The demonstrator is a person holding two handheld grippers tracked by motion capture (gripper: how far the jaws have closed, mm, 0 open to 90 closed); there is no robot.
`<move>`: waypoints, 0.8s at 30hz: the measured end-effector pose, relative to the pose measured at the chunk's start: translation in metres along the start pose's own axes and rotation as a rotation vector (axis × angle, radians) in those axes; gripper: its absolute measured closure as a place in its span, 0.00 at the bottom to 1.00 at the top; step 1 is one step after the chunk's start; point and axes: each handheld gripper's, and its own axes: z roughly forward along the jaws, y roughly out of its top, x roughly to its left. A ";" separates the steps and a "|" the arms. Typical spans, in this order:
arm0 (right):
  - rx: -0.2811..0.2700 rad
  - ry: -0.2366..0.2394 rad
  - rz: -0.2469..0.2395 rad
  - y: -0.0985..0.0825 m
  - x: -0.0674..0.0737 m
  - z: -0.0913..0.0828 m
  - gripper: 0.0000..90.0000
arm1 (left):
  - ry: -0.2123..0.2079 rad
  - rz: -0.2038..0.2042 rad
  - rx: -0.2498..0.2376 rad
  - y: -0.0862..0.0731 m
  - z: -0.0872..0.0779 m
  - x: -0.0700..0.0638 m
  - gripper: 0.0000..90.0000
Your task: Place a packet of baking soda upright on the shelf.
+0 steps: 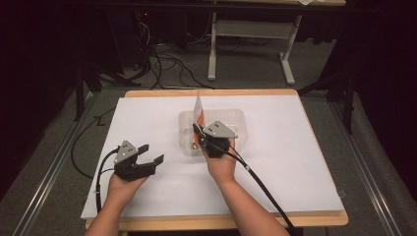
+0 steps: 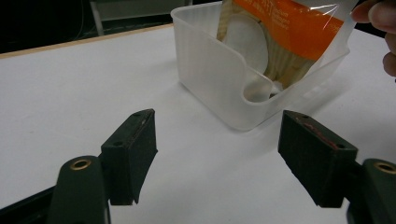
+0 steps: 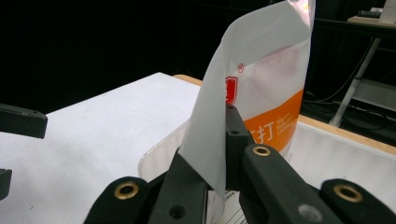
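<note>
Standing upright in the translucent plastic tub [image 1: 236, 118], the clear-and-orange plastic packet [image 1: 198, 109] of pale round wafers has its lower part down inside the tub while its top edge rises above the rim. In the left gripper view the packet [image 2: 280, 32] leans inside the tub [image 2: 210, 79], its round contents showing through the film against the near wall. The right gripper [image 1: 199, 132] has its two black jaws pressed together on the edge of the packet; in the right gripper view the film [image 3: 261, 84] rises straight out from between the closed jaws, with orange print and a red mark on it. The right hand [image 1: 221, 164] holds this gripper at the tub's near left corner, its cable trailing back toward the table's near edge.

The tub sits near the middle of the white table top [image 1: 295, 162]. Well to the left of the tub, the left gripper [image 1: 150, 155] rests low over the table with its jaws wide apart and nothing between them, held by the left hand [image 1: 123, 184]. Grey floor with cables and a white table frame [image 1: 251, 49] lies beyond.
</note>
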 end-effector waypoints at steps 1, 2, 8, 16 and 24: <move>0.001 0.001 0.005 -0.001 0.000 0.000 1.00 | 0.000 0.000 0.000 0.000 0.000 0.000 0.32; 0.000 0.002 0.010 -0.001 0.000 -0.001 1.00 | 0.000 0.000 0.000 0.000 0.000 0.000 0.32; 0.008 0.001 0.016 0.001 -0.002 -0.002 0.95 | 0.001 0.000 0.000 0.000 0.000 0.000 0.32; 0.013 0.020 0.044 0.010 -0.001 -0.006 0.62 | 0.003 0.001 -0.001 0.000 0.001 0.001 0.32; 0.071 0.036 0.006 0.016 0.000 -0.017 0.41 | 0.004 0.002 0.006 0.000 0.002 0.003 0.32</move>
